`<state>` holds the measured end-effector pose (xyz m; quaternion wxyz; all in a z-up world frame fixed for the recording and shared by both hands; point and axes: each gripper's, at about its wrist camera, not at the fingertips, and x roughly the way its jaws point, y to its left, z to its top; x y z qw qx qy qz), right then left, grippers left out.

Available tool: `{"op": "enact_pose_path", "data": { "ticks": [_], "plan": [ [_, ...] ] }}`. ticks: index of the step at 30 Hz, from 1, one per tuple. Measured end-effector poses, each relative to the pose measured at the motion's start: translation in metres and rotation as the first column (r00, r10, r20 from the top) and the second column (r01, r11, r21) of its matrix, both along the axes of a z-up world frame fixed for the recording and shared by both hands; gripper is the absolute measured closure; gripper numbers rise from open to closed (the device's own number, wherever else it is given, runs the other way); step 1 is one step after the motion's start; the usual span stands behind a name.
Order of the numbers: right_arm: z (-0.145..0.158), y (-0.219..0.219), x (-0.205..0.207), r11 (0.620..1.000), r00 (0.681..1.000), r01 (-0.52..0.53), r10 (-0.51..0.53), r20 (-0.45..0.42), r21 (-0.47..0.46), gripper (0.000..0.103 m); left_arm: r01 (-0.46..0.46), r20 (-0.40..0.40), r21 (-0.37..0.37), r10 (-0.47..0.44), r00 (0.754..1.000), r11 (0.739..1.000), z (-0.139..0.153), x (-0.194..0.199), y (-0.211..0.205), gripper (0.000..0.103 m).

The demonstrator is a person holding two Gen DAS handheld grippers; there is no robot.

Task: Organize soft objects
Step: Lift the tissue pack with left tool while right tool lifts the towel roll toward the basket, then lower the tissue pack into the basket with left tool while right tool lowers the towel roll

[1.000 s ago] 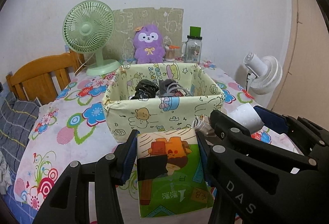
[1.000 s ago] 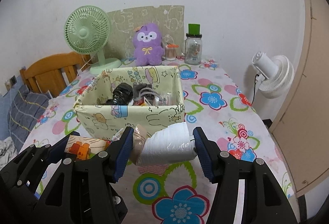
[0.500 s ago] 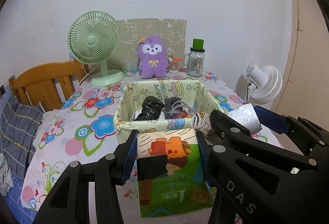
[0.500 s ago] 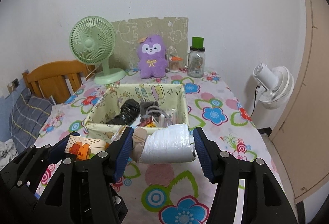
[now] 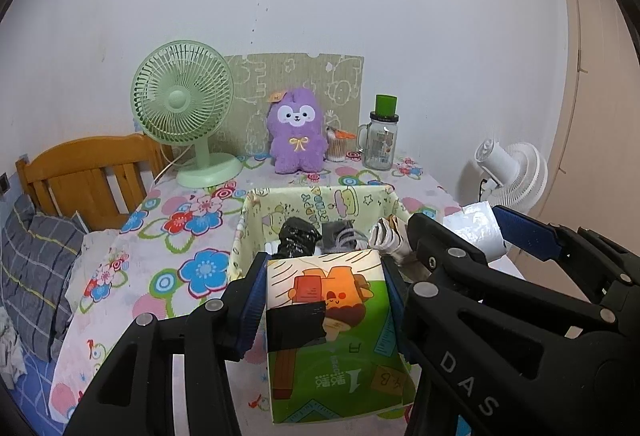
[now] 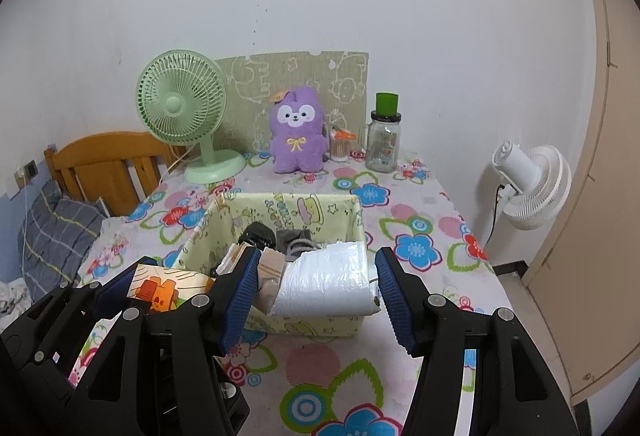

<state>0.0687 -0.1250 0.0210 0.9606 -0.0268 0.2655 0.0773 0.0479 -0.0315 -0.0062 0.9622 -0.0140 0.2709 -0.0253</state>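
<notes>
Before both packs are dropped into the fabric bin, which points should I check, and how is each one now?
1. Left hand-held gripper holds the cartoon tissue pack firmly: ok, both pads press its sides.
2. Right hand-held gripper holds the white plastic pack: ok on the left, but a gap shows at the right pad, so firmness cannot tell.
3. Both packs are lifted off the floral tablecloth: ok.
4. Packs are over the fabric bin opening: not ok, they hang at its near wall.
5. Free room inside the bin: cannot tell; a black bundle and grey items lie in it.
</notes>
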Motion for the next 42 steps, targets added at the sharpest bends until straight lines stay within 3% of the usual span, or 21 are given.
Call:
{"op": "enact_pose_path", "data": {
  "ticks": [18,42],
  "plan": [
    [0.012,0.007,0.032,1.000,1.000,-0.014,0.014,0.010,0.001,0.041,-0.006,0.018,0.002,0.006,1.000,1.000,0.016,0.030,0.005,0.048],
    [0.004,0.014,0.093,0.999,0.999,-0.033,0.034,-0.026,0.024,0.041,-0.035,-0.021,-0.005,0.034,0.999,0.999,0.007,0.084,0.011,0.048]
  ]
}}
